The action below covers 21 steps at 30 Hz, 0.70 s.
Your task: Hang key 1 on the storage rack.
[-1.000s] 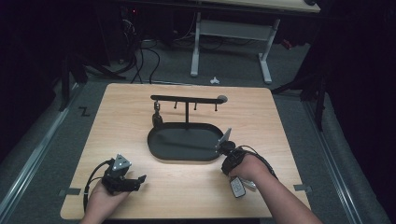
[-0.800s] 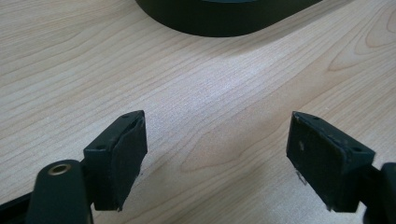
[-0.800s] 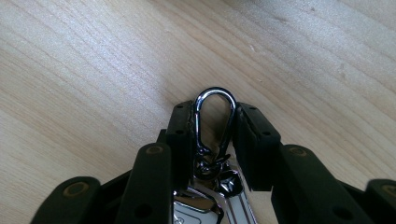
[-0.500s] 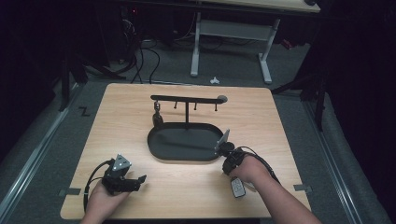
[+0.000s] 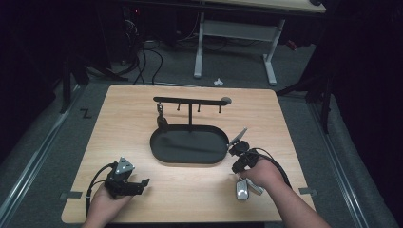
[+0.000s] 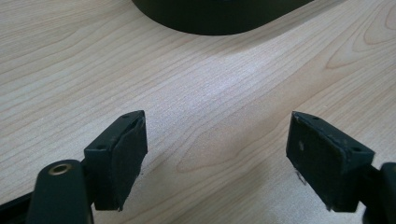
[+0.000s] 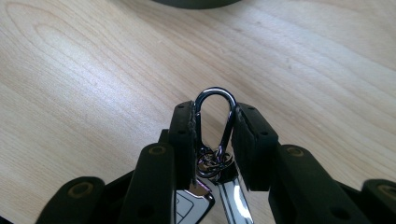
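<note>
The right gripper (image 7: pixel 214 135) is clamping a metal carabiner (image 7: pixel 214 122) between its two jaws, with the rounded top of the clip standing clear above the pads. A bunch of keys (image 7: pixel 219 193) is hanging from small rings at the base of the carabiner, below the jaws. In the high view, the right gripper (image 5: pixel 236 151) is sitting near the right end of the black oval tray (image 5: pixel 190 147), and a key fob (image 5: pixel 242 188) is lying on the wooden table (image 5: pixel 128 114) just beside the person's right hand (image 5: pixel 261 172).

The left gripper (image 6: pixel 217 140) is resting with its jaws spread wide, holding nothing, over bare wood. In the high view it (image 5: pixel 135 185) is sitting at the near left of the table, well apart from the tray.

A hook rack (image 5: pixel 190 101) is standing at the far edge of the tray, with one small dark item (image 5: pixel 161 119) hanging from its left end.
</note>
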Tool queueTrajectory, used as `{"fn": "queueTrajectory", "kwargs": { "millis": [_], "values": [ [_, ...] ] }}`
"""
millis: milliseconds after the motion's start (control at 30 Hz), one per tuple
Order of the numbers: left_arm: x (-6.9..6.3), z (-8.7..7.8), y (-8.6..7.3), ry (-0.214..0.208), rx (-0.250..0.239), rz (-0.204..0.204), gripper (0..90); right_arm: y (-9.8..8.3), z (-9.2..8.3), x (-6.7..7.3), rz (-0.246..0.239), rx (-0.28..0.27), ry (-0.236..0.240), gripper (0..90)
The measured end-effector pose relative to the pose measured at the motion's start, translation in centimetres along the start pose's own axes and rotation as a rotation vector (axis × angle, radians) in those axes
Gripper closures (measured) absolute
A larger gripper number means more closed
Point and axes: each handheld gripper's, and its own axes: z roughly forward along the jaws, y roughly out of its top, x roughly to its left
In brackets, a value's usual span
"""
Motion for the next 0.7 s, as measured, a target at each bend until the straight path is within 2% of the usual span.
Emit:
{"fn": "queueTrajectory", "kwargs": {
  "millis": [400, 700],
  "values": [
    [0.0, 0.0, 0.0, -0.006, 0.006, 0.006, 21.1, -0.4, -3.4, -0.5, 0.040, -0.097, -0.035, 69.8],
    [0.0, 0.0, 0.0, -0.002, 0.004, 0.003, 21.1, 0.1, -5.4, -0.8, 0.045, -0.165, -0.050, 69.9]
  ]
}}
